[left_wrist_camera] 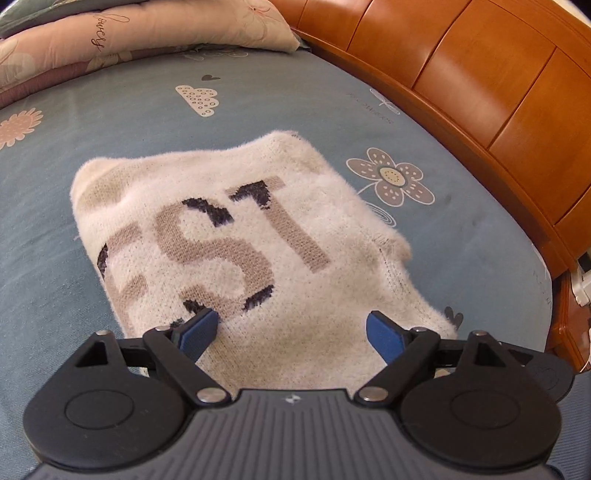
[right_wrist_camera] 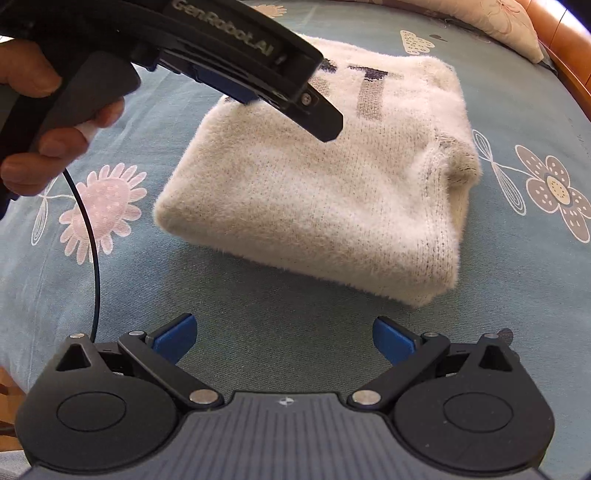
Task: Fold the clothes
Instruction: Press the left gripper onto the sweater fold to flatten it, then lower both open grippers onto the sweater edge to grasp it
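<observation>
Both tongs, left (left_wrist_camera: 291, 328) and right (right_wrist_camera: 284, 341), gape empty (nothing pinched); brush the sweater (right_wrist_camera: 314, 184) and you undo its fold.

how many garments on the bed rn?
1. A folded white knit sweater lies on the blue floral bedsheet, under the left gripper and ahead of the right gripper. The pillows by the headboard could hide others.

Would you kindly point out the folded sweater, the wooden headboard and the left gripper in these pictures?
folded sweater (right_wrist_camera: 314, 199): right wrist view, plain top face of the bundle.
wooden headboard (left_wrist_camera: 480, 85): left wrist view, a middle panel.
left gripper (left_wrist_camera: 291, 328): left wrist view, midway between its blue fingertips.
</observation>
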Available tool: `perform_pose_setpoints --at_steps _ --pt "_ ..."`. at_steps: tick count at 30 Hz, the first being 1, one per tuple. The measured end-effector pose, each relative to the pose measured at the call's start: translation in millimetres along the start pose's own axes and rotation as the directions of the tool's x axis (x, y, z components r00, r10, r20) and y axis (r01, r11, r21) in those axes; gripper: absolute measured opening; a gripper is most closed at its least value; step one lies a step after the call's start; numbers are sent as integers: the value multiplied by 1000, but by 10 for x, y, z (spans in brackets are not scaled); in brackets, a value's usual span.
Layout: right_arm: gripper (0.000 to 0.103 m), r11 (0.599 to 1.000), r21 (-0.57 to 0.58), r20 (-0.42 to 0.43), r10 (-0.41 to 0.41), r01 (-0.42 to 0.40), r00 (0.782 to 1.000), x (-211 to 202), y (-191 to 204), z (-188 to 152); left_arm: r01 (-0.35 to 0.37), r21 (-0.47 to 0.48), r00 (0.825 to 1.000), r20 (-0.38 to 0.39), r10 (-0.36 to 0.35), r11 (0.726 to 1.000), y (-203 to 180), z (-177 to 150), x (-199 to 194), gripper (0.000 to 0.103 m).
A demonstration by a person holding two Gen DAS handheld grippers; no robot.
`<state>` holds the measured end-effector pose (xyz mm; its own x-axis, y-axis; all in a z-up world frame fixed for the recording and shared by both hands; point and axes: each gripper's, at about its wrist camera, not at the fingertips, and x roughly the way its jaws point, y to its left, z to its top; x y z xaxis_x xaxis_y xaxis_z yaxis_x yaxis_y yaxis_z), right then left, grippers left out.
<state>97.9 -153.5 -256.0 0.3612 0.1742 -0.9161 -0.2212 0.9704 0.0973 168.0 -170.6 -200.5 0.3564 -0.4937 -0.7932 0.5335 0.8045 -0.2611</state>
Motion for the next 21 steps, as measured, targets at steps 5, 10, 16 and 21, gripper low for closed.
perform_pose_setpoints --at_steps 5,10,16,21 --pt "103 999 54 -42 0 3 999 100 -44 -46 40 22 999 -22 -40 999 6 2 26 102" --pt "103 988 157 -97 13 3 995 250 -168 -86 60 -25 997 -54 -61 998 62 47 79 102" --pt "103 976 213 -180 -8 47 984 448 -240 -118 98 -109 993 -59 -105 989 176 74 106 102" --pt "103 982 171 -214 -38 76 976 507 -169 -95 88 -32 992 -91 -90 996 101 83 117 102"
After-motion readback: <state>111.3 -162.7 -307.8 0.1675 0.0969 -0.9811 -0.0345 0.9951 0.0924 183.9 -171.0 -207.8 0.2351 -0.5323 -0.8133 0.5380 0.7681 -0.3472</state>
